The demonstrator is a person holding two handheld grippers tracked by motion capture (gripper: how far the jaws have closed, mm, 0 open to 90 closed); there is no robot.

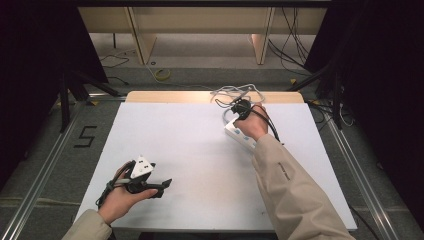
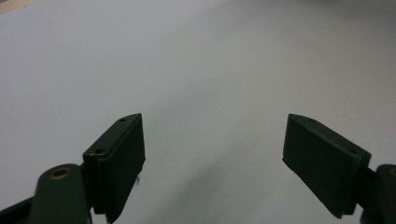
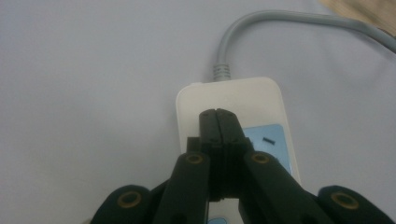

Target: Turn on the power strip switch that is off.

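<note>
- A white-topped counter [image 1: 165, 135] stands in a dim room, with a wooden strip along its far edge, loose cables on the floor beyond, and a "5" marked on the floor to its left.
- A white power strip [image 1: 239, 135] lies near the far right corner of the counter; its grey cord [image 3: 280, 18] runs off toward the far edge, where a tangle of cable sits.
- The right gripper [image 3: 217, 122] is at the cord end of the power strip, its jaws pressed together with nothing between them and their tip over the strip's top face, just short of a blue socket panel [image 3: 271, 140]. Whether the tip touches the plastic I cannot tell.
- The left gripper [image 1: 161, 187] rests near the counter's near left corner, well apart from the strip, jaws spread wide over bare surface.
- Risk, as I judge it: with no second hand steadying it, a push from closed jaws could slide or swivel the light strip, or the tip could skid off the smooth casing; the stiff cord could also pull the strip around.
</note>
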